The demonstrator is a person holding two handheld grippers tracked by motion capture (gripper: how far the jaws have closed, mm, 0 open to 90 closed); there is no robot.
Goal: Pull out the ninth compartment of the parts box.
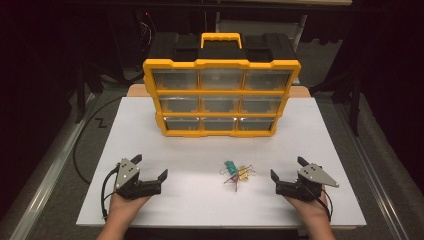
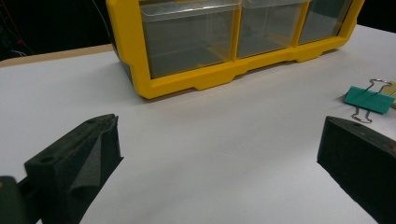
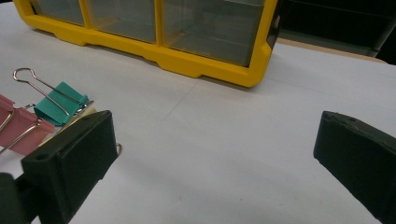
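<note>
A small heap of binder clips (image 1: pixel 237 172) lies on the white table (image 1: pixel 190 200) near its front middle: a green one (image 1: pixel 230 165), a yellow one (image 1: pixel 243 171) and a pink one (image 1: pixel 231 179). My left gripper (image 1: pixel 151 166) rests on the table well to the left of the heap, open and holding nothing. My right gripper (image 1: pixel 287 167) rests to the right of the heap, also open and holding nothing. In the left gripper view the open jaws of the left gripper (image 2: pixel 219 140) frame bare table, with the green clip (image 2: pixel 369 99) at the far right. In the right gripper view the right gripper (image 3: pixel 214 135) stands wide, with the green clip (image 3: pixel 60 107) and pink clip (image 3: pixel 21 133) just beyond its left jaw.
A yellow organizer case (image 1: pixel 220 92) with clear drawers stands upright at the back middle of the table, its handle on top. Its lower drawers show in the left gripper view (image 2: pixel 126 46) and the right gripper view (image 3: pixel 210 63). Cables trail off the table's left side.
</note>
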